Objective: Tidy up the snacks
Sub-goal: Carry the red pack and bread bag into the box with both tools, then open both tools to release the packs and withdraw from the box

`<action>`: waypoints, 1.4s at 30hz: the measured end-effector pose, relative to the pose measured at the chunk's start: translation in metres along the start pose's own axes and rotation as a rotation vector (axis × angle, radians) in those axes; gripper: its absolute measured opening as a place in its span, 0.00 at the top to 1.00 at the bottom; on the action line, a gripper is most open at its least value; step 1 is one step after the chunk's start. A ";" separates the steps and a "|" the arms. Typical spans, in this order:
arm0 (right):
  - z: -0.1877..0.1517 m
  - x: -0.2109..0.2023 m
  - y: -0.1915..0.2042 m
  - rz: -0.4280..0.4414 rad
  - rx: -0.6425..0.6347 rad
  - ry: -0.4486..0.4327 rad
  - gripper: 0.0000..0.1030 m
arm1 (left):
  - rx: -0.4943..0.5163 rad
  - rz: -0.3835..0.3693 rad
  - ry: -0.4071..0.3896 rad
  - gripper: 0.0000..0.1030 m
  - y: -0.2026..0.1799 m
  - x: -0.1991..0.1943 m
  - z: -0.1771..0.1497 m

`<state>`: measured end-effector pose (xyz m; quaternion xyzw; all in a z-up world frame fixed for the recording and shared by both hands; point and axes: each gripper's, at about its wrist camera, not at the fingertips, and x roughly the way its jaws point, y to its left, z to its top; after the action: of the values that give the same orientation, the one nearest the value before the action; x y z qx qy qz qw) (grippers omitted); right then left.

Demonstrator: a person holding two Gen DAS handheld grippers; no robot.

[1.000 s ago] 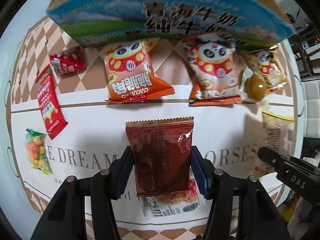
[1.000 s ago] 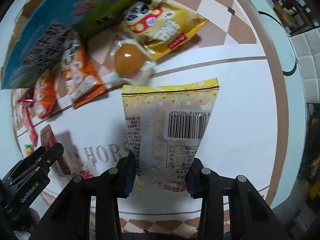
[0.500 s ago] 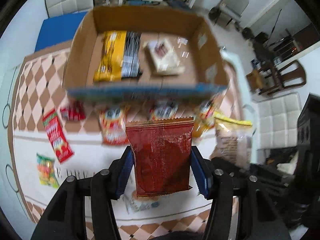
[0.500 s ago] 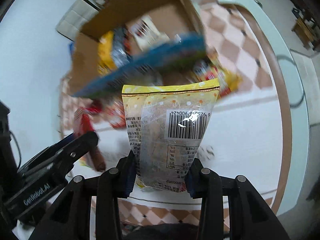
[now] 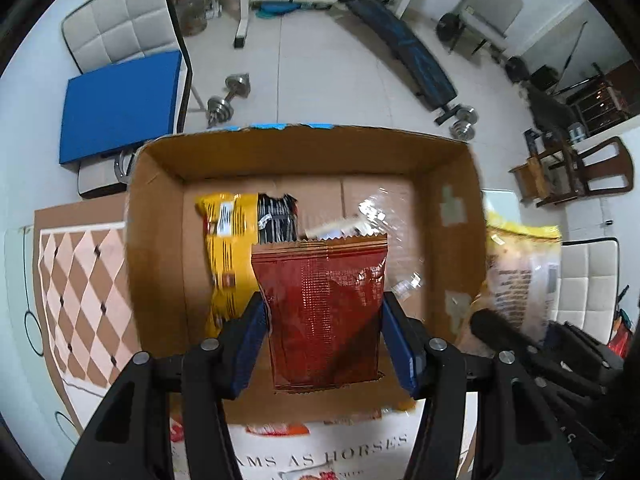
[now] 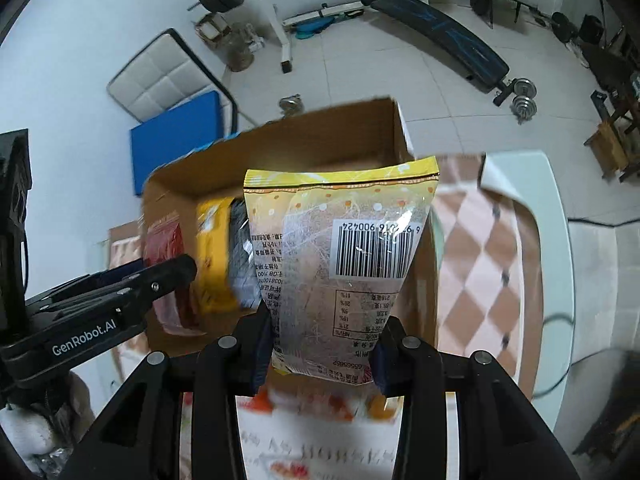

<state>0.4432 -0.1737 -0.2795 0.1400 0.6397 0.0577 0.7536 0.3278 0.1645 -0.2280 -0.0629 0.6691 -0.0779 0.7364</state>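
My left gripper (image 5: 324,340) is shut on a dark red snack packet (image 5: 322,312) and holds it above the open cardboard box (image 5: 156,240). In the box lie a yellow and black packet (image 5: 232,248) and a clear wrapped snack (image 5: 384,216). My right gripper (image 6: 322,344) is shut on a yellow clear packet with a barcode (image 6: 340,264), held over the box's near right side (image 6: 424,276). That packet also shows in the left wrist view (image 5: 516,272). The left gripper with the red packet (image 6: 164,276) shows at the left of the right wrist view.
The box stands at the far edge of a table with a checkered cloth (image 5: 84,280). More snack packets (image 5: 280,428) lie blurred just in front of the box. A chair with a blue cushion (image 5: 116,108) and gym gear stand on the floor beyond.
Both grippers have risen from the table and moved forward with their packets, from low over the cloth to above the open box. The box interior has come into view.
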 end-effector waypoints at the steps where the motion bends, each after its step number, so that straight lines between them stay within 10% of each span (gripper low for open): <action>1: 0.008 0.006 0.000 -0.008 -0.001 0.006 0.59 | 0.002 -0.001 0.016 0.48 0.001 0.007 0.006; 10: 0.056 0.074 -0.006 -0.088 -0.003 0.102 0.52 | -0.013 0.008 0.177 0.47 0.008 0.070 0.043; 12: 0.062 0.086 -0.007 -0.093 -0.006 0.128 0.13 | -0.033 -0.005 0.211 0.47 0.011 0.080 0.044; 16: 0.063 0.100 -0.008 -0.103 -0.022 0.166 0.13 | -0.023 0.021 0.212 0.20 0.011 0.084 0.043; 42: -0.014 0.026 0.011 -0.111 -0.107 0.025 0.12 | -0.047 0.106 -0.123 0.20 -0.001 -0.028 -0.044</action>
<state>0.4350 -0.1543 -0.3027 0.0630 0.6520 0.0519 0.7538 0.2811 0.1697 -0.2050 -0.0494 0.6268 -0.0190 0.7774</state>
